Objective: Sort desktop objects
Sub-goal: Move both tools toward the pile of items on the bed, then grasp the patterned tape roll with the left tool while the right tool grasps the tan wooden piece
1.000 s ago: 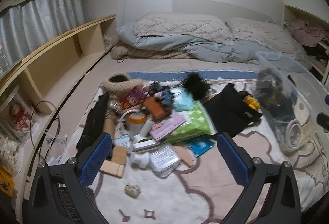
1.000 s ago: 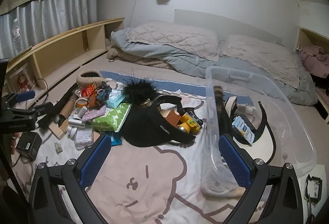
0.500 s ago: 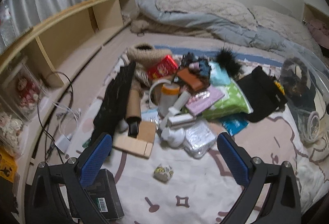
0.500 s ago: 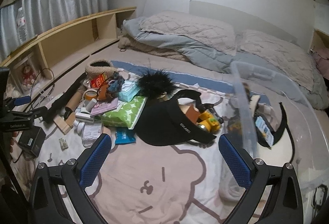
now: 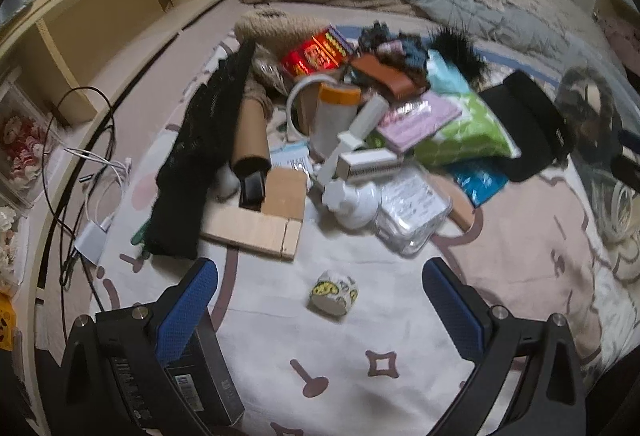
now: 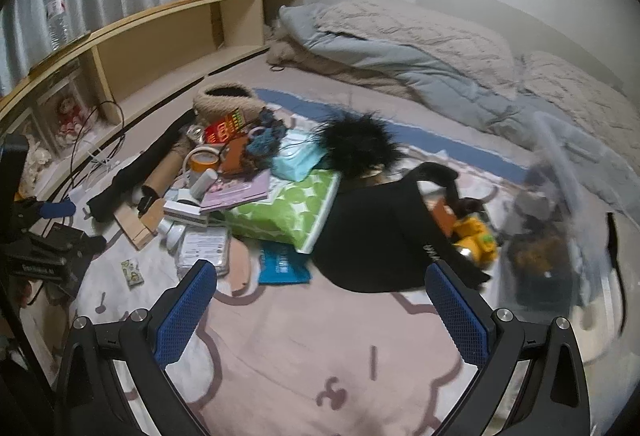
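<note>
Left gripper (image 5: 320,300) is hovering low over the near left part of the pale patterned blanket (image 5: 400,336), blue-padded fingers spread wide and grasping nothing. Directly between them, a little farther out, a small crumpled white-and-yellow printed packet (image 5: 333,292) is lying alone on the blanket, touching neither finger. A black rectangular box with a barcode label (image 5: 200,388) is sitting under the left finger at the near left edge.

Right gripper (image 6: 322,306) is hanging over the pink part of the blanket (image 6: 320,356) farther right, likewise released and empty, fingers well apart.

The clutter is piling up at mid-blanket. At its left, a long black mesh fabric roll (image 5: 200,155) is lying beside a brown cardboard tube (image 5: 251,131); a flat light wooden board (image 5: 256,228) is resting near them. In the centre, a white cylindrical bottle with an orange cap (image 5: 334,115) is standing against a red printed box (image 5: 316,53). A clear plastic pack (image 5: 412,207) is lying at the near edge of the heap. To the right, a green-and-white patterned package (image 6: 288,207) is lying under a pink booklet (image 6: 236,189), and a black fabric cap (image 6: 380,236) is spreading just beside it, with a black feathery pompom (image 6: 356,143) on the far side. A yellow toy (image 6: 474,240) is sitting by the cap.

Far right, a clear plastic storage bin (image 6: 560,171) is appearing blurred, holding dark items I cannot make out.

Along the left, a wooden shelf unit (image 6: 160,47) is running toward the bedding (image 6: 400,47).
</note>
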A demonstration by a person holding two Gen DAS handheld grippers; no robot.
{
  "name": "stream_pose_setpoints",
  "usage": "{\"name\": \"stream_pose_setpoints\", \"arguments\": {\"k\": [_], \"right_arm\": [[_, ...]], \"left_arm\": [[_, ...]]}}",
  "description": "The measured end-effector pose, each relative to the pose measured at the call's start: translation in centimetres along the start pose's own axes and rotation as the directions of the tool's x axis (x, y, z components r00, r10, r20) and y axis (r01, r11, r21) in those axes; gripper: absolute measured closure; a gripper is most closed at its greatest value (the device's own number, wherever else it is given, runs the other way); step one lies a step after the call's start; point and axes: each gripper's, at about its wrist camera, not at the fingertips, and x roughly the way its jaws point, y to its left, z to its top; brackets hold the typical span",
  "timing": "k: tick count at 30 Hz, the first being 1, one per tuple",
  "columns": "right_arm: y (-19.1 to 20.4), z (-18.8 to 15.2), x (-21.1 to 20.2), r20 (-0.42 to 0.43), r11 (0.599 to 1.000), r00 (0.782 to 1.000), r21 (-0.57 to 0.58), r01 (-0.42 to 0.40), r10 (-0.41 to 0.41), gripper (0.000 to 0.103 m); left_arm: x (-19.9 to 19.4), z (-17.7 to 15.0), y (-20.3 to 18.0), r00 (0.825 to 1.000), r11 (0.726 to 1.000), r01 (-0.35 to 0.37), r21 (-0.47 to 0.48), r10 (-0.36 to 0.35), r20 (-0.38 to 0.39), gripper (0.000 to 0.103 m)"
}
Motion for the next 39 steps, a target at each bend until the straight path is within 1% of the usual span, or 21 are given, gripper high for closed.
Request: {"name": "stream_pose_setpoints", "arguments": {"k": [3,6,8,12,15,17,18,19,20,22,24,26,27,28,29,33,36,37,38,39], "right_arm": [[0.8,0.3,1.8,-0.039,0.999,0.999,-0.002,-0.038,0.038,0.0],[1.5,0.1,3.9,-0.102,0.998,0.993,-0.005,-0.067,0.067,0.0],[2.0,-0.1,5.0,-0.14,0.997,0.988,-0.024,-0.071,0.067,0.0],[2.9,-0.7,7.3,-0.203,0.993,0.978,-0.099,-0.062,0.041,0.0],[3.1,-1.2,8.8,-0.233,0.989,0.969,-0.101,-0.105,0.079,0.0],[3.5,-1.3,9.6,-0.244,0.985,0.965,-0.116,-0.126,0.095,0.002],[3.8,-1.5,9.9,-0.247,0.979,0.962,-0.134,-0.152,0.116,0.006],[4.1,-1.6,10.2,-0.251,0.975,0.959,-0.14,-0.173,0.134,0.019],[4.6,-1.8,10.7,-0.268,0.966,0.95,-0.161,-0.205,0.157,0.027],[5.3,-2.3,11.5,-0.287,0.952,0.942,-0.193,-0.236,0.175,0.029],[6.0,-2.8,12.3,-0.306,0.94,0.933,-0.218,-0.261,0.188,0.034],[6.1,-2.9,12.9,-0.318,0.937,0.928,-0.22,-0.272,0.195,0.043],[6.2,-2.9,13.3,-0.324,0.936,0.925,-0.218,-0.276,0.197,0.045],[6.2,-2.9,13.6,-0.327,0.935,0.923,-0.215,-0.281,0.202,0.05],[6.2,-3.0,13.9,-0.33,0.934,0.921,-0.213,-0.286,0.207,0.054],[6.3,-3.0,15.1,-0.34,0.932,0.915,-0.209,-0.296,0.215,0.056],[6.2,-2.9,15.9,-0.348,0.935,0.91,-0.187,-0.303,0.225,0.064],[5.9,-3.0,16.1,-0.352,0.935,0.908,-0.182,-0.306,0.228,0.072],[5.8,-3.0,16.3,-0.358,0.937,0.908,-0.184,-0.296,0.216,0.077],[5.6,-3.0,16.3,-0.359,0.937,0.908,-0.184,-0.298,0.219,0.077]], "left_arm": [[1.3,-0.4,-0.1,0.999,1.0,0.018,0.017,-0.017,-0.036,0.0],[2.2,-0.8,-0.3,0.998,0.999,0.031,0.034,-0.028,-0.062,0.0],[2.6,-0.9,-0.5,0.997,0.998,0.034,0.046,-0.031,-0.071,0.0],[3.1,-0.9,-0.6,0.996,0.997,0.051,0.052,-0.046,-0.08,0.001],[3.3,-0.7,-0.6,0.995,0.997,0.058,0.05,-0.053,-0.082,0.002],[3.3,-0.7,-0.5,0.994,0.997,0.066,0.05,-0.062,-0.085,0.009],[3.4,-0.6,-0.6,0.994,0.996,0.07,0.05,-0.066,-0.089,0.01],[3.5,-0.6,-0.5,0.993,0.996,0.075,0.049,-0.07,-0.093,0.011],[3.5,-0.6,-0.5,0.993,0.996,0.077,0.048,-0.072,-0.096,0.012],[3.7,-0.6,-0.5,0.992,0.996,0.081,0.049,-0.075,-0.102,0.014],[3.8,-0.7,-0.6,0.991,0.995,0.085,0.051,-0.079,-0.111,0.018],[4.1,-0.8,-0.5,0.99,0.995,0.083,0.058,-0.076,-0.123,0.023],[4.3,-0.9,-0.6,0.988,0.994,0.083,0.065,-0.074,-0.132,0.025],[4.4,-1.0,-0.7,0.987,0.994,0.085,0.072,-0.074,-0.14,0.028],[4.5,-1.0,-0.7,0.986,0.993,0.086,0.08,-0.074,-0.147,0.03],[5.0,-1.3,-1.0,0.983,0.99,0.091,0.105,-0.072,-0.168,0.037],[5.4,-1.5,-1.0,0.981,0.989,0.084,0.119,-0.062,-0.184,0.041],[5.6,-1.5,-1.1,0.98,0.989,0.08,0.123,-0.055,-0.193,0.044],[5.8,-1.6,-1.1,0.977,0.989,0.07,0.131,-0.041,-0.207,0.047],[6.1,-1.6,-1.1,0.975,0.989,0.061,0.137,-0.03,-0.22,0.05]]}}
